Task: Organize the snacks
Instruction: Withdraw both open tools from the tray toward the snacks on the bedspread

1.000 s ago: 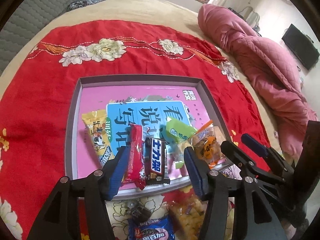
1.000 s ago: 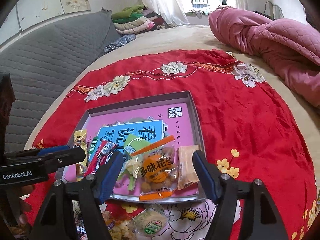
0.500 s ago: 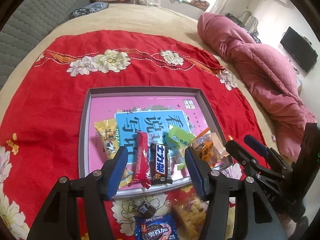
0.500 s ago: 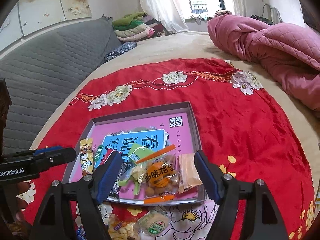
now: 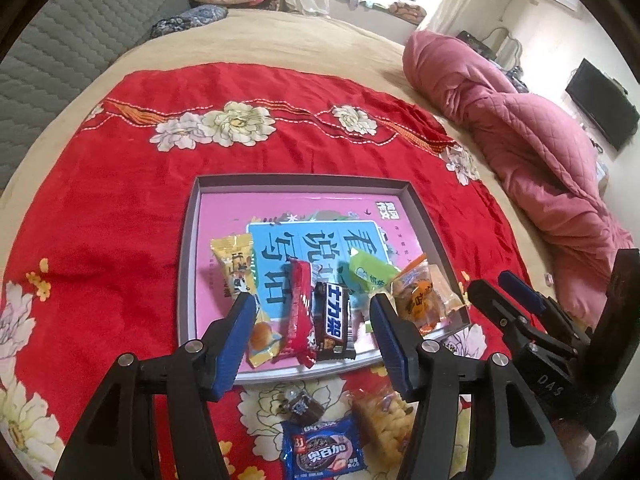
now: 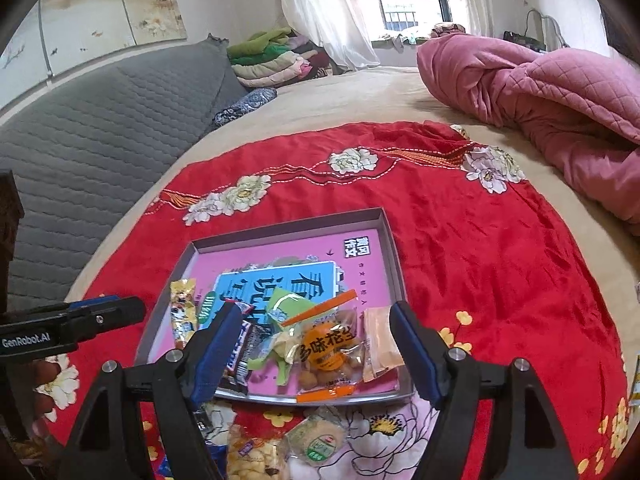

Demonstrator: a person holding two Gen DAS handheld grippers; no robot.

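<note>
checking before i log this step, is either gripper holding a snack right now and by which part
Nothing is held. The left gripper and right gripper both hang open above the snacks in the tray, fingers clear of every packet.

I count one tray holding six snack packets, four more packets loose on the red cloth in front of it, one of them an Oreo pack, and two grippers, the left gripper and the right gripper.
</note>
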